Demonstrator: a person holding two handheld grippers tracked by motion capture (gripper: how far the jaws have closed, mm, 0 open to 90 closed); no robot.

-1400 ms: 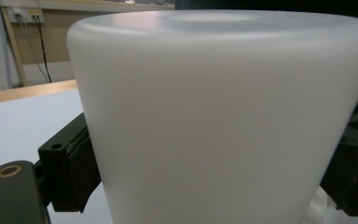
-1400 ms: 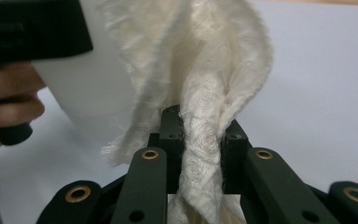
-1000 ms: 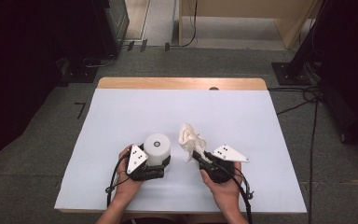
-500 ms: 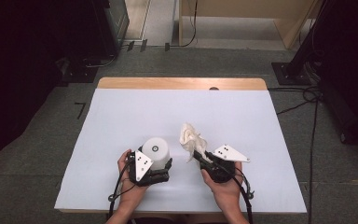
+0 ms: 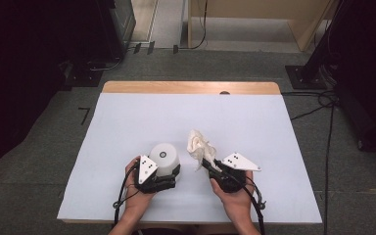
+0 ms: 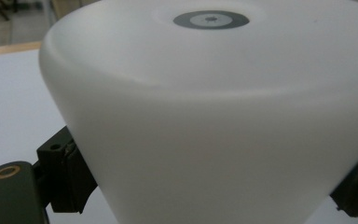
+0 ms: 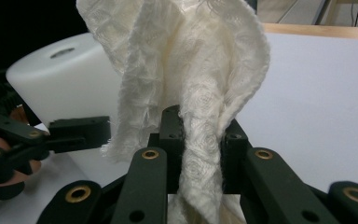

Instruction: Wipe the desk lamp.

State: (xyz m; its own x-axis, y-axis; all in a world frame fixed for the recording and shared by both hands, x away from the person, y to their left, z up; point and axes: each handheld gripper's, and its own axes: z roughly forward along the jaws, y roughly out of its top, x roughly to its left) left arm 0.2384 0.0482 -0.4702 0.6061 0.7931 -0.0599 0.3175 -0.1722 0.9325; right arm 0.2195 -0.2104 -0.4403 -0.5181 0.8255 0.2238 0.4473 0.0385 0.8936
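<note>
Item: pale surface (image 5: pixel 127 122), wood far edge, grey floor, dark room. Near left, my left gripper (image 5: pixel 169 172) fingers grasp white cup (image 5: pixel 165 157); near right, my right gripper (image 5: pixel 207 164) fingers clench crumpled cloth (image 5: pixel 198 144).

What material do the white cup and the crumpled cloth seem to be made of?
Cup: probably plastic, matte and slightly translucent, with smooth walls, soft glow and no sharp reflections. Cloth: looks like thin woven or embossed fabric, maybe paper towel; cream, with swirl pattern, frayed edges and soft folds.
</note>
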